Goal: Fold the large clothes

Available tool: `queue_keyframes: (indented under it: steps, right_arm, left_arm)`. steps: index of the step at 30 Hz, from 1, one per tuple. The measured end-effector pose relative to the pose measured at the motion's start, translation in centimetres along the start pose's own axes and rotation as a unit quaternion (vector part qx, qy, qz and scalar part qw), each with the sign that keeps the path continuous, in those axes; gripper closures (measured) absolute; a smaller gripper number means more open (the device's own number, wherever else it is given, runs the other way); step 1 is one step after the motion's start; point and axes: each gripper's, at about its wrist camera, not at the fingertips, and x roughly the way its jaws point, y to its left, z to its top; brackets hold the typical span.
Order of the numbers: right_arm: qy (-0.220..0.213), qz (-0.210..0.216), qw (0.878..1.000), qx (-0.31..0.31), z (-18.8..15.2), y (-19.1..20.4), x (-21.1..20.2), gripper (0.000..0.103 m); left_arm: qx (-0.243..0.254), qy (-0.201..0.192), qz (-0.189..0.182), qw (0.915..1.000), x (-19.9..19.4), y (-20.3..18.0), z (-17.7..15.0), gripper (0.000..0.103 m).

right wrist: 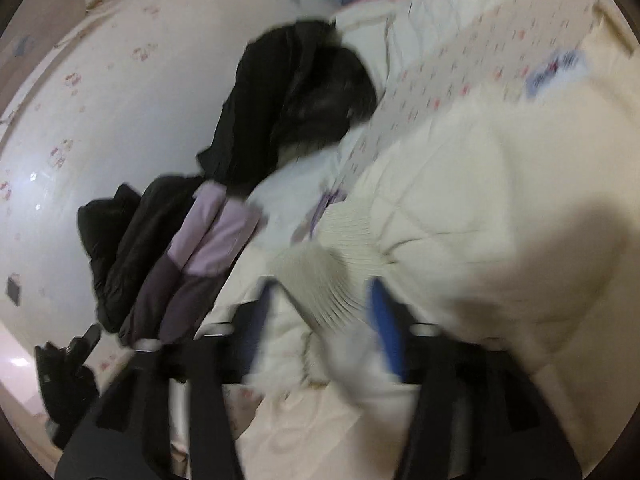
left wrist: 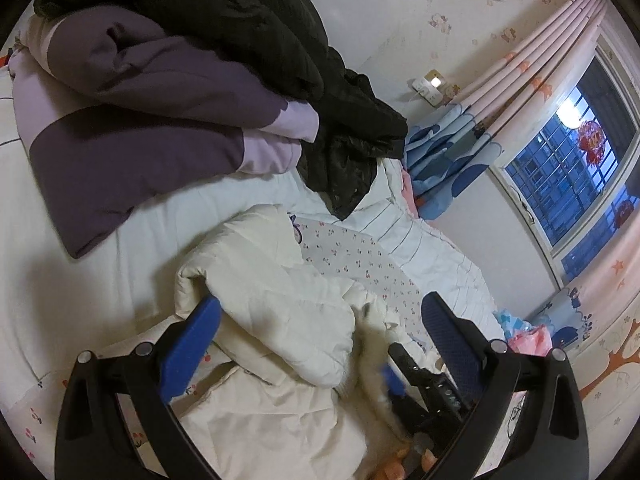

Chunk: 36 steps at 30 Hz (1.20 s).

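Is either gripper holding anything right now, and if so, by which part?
The left gripper is open above the cream jacket, holding nothing. The right gripper has the jacket's ribbed cuff between its fingers; blur hides whether it is clamped.

Warm indoor lighting is even in the left wrist view, which is sharp; a lamp reflection glares in the dark barred window (left wrist: 568, 168). The right wrist view is motion-blurred, with a soft shadow on the cream quilted jacket (right wrist: 500, 200). Fisheye edges vignette black.
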Motion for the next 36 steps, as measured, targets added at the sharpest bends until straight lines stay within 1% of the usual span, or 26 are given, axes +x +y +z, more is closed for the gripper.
queue_keyframes:
  steps: [1, 3, 6, 7, 8, 9, 10, 11, 12, 14, 15, 17, 18, 19, 20, 21, 23, 25, 26, 29, 30, 31, 33, 34, 35, 36]
  right_arm:
    - [0.007, 0.0, 1.0, 0.001, 0.0, 0.3, 0.1, 0.035]
    - [0.016, 0.014, 1.0, 0.002, 0.5, 1.7, -0.5, 0.029]
    - [-0.011, 0.044, 0.999, -0.005, 0.8, 3.4, -3.5, 0.028]
    - [-0.029, 0.045, 0.999, -0.008, 0.9, 3.8, -5.1, 0.028]
    - [-0.055, 0.025, 0.998, -0.013, 0.9, 3.9, -7.2, 0.027]
    - [-0.075, 0.003, 0.997, -0.016, 0.7, 3.5, -8.8, 0.023]
    - [-0.101, -0.041, 0.994, -0.017, 0.5, 2.3, -10.6, 0.015]
    - [-0.106, -0.084, 0.991, -0.011, 0.4, 1.0, -11.2, 0.012]
    - [-0.074, -0.127, 0.989, 0.009, 0.6, -1.3, -10.7, 0.011]
    - [0.001, -0.136, 0.99, 0.034, 0.8, -4.2, -9.4, 0.024]
    - [-0.006, -0.129, 0.991, 0.04, 1.0, -4.1, -10.3, 0.025]
    - [-0.023, -0.097, 0.995, 0.023, 1.2, -1.9, -12.8, 0.025]
    - [-0.031, -0.1, 0.994, -0.004, 1.1, -0.4, -14.1, 0.025]
    - [-0.035, -0.106, 0.994, -0.023, 0.9, 0.6, -15.2, 0.021]
    - [-0.046, -0.117, 0.991, -0.045, 0.3, 1.6, -17.0, 0.018]
    - [-0.061, -0.135, 0.987, -0.057, -0.5, 1.9, -18.6, 0.011]
    - [-0.082, -0.169, 0.98, -0.059, -1.9, 1.0, -20.9, 0.01]
    - [-0.082, -0.173, 0.981, -0.014, -2.9, -2.0, -22.4, 0.01]
    - [-0.083, -0.168, 0.982, 0.005, -3.1, -3.2, -22.9, 0.01]
    - [-0.092, -0.128, 0.984, 0.081, -3.0, -6.2, -23.6, 0.01]
    - [-0.095, -0.118, 0.985, 0.087, -2.8, -6.3, -23.6, 0.01]
    - [-0.094, -0.113, 0.986, 0.084, -2.7, -6.2, -23.7, 0.01]
    - [-0.087, -0.108, 0.987, 0.08, -2.4, -6.0, -23.4, 0.01]
    - [-0.084, -0.102, 0.988, 0.085, -2.3, -6.1, -23.2, 0.01]
    - [-0.083, -0.101, 0.988, 0.088, -2.3, -6.2, -22.9, 0.01]
    - [-0.082, -0.103, 0.987, 0.089, -2.2, -6.2, -22.8, 0.01]
  left_arm:
    - [0.003, 0.002, 0.001, 1.0, 0.1, -0.1, -0.1, 0.007]
    - [0.011, 0.008, 0.004, 0.9999, 0.3, -0.3, -0.2, 0.007]
    - [0.036, 0.024, 0.005, 0.9991, 0.9, -0.8, -0.3, 0.007]
    - [0.058, 0.032, 0.009, 0.9978, 1.2, -1.2, -0.4, 0.007]
    - [0.079, 0.035, 0.014, 0.9962, 1.3, -1.6, -0.5, 0.007]
    - [0.103, 0.037, 0.021, 0.9938, 1.5, -2.0, -0.7, 0.007]
    - [0.139, 0.033, 0.031, 0.9893, 1.5, -2.7, -1.1, 0.007]
    - [0.167, 0.027, 0.041, 0.9847, 1.6, -3.2, -1.4, 0.007]
    - [0.199, 0.024, 0.053, 0.9783, 1.8, -3.8, -1.9, 0.007]
    - [0.26, 0.015, 0.073, 0.9629, 2.1, -4.8, -2.8, 0.007]
    - [0.295, 0.01, 0.083, 0.9519, 2.3, -5.4, -3.4, 0.007]
    - [0.389, 0.008, 0.088, 0.917, 2.7, -6.8, -5.1, 0.007]
    - [0.42, 0.011, 0.087, 0.9032, 2.7, -7.2, -5.8, 0.007]
    - [0.469, 0.009, 0.087, 0.879, 2.7, -7.7, -7.0, 0.007]
    - [0.502, 0.004, 0.087, 0.8604, 2.7, -8.1, -7.9, 0.007]
    - [0.541, 0.006, 0.083, 0.8371, 3.0, -8.3, -9.0, 0.007]
    - [0.577, 0.027, 0.079, 0.8127, 4.0, -8.7, -10.1, 0.007]
    - [0.609, 0.049, 0.084, 0.7871, 5.4, -9.2, -10.9, 0.007]
    - [0.619, 0.055, 0.088, 0.7783, 5.9, -9.3, -11.1, 0.007]
    - [0.669, 0.113, 0.093, 0.7288, 8.6, -9.0, -11.8, 0.007]
    - [0.681, 0.125, 0.099, 0.715, 9.3, -8.8, -11.9, 0.007]
    - [0.685, 0.14, 0.11, 0.7061, 10.4, -8.4, -11.5, 0.007]
    - [0.683, 0.162, 0.119, 0.7022, 11.8, -8.0, -10.9, 0.007]
    - [0.686, 0.173, 0.126, 0.6951, 12.6, -7.8, -10.7, 0.007]
    - [0.695, 0.179, 0.132, 0.6842, 13.2, -7.7, -10.7, 0.007]
    - [0.708, 0.186, 0.141, 0.6659, 13.9, -7.5, -11.0, 0.007]
